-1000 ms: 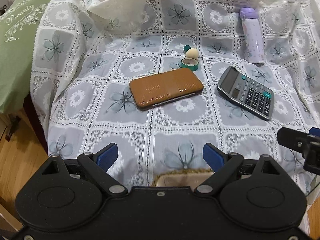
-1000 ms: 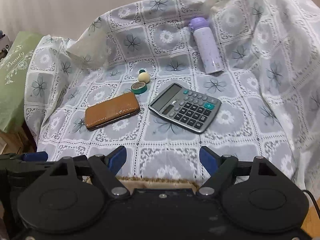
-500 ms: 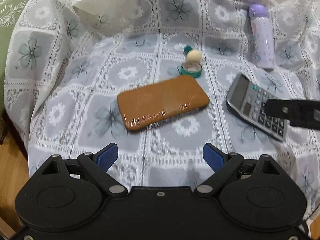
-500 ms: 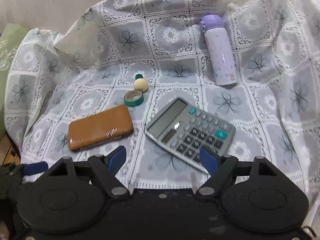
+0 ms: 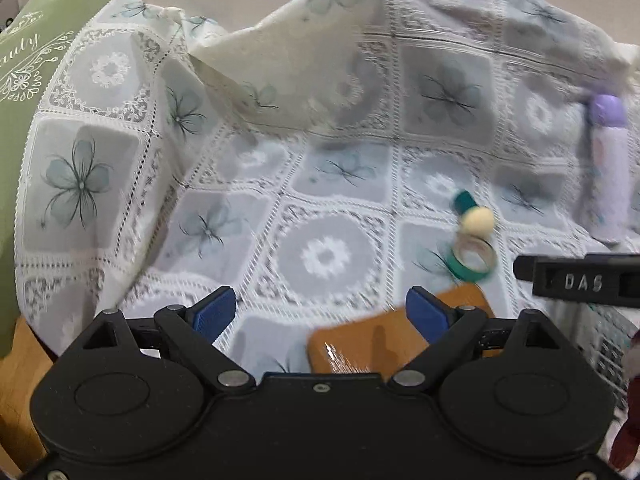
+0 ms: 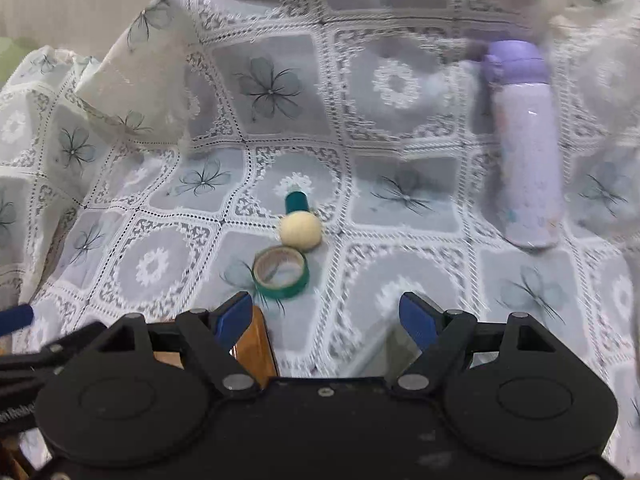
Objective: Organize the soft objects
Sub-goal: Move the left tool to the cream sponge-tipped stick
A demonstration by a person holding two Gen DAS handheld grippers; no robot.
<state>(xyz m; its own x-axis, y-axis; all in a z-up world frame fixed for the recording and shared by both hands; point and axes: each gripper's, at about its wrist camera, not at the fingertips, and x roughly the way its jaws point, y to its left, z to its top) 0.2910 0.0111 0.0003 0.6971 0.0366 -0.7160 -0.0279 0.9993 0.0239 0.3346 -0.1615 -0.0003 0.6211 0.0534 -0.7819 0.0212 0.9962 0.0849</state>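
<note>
Both pairs of blue-tipped fingers stand wide apart with nothing between them. The left gripper [image 5: 320,314] hangs over the flowered lace cloth [image 5: 328,256], its right fingertip just above the near corner of a brown leather case [image 5: 368,348] lying flat on the cloth. The right gripper [image 6: 326,318] hovers beside it, its left fingertip over the case's far end, and a grey calculator [image 6: 390,350] shows only as a sliver under its right finger. Just past the fingers lies a green tape roll [image 6: 282,272], and touching its far side a cream ball-headed thing with a teal stem [image 6: 300,224]. Farther off to the right a lilac bottle with a purple cap [image 6: 524,160] lies on its side on the cloth, blurred. The cloth drapes the whole surface, bunching into a raised cream fold [image 5: 288,80] at the back left, and a green cushion with white script [image 5: 24,80] sits past its left edge
</note>
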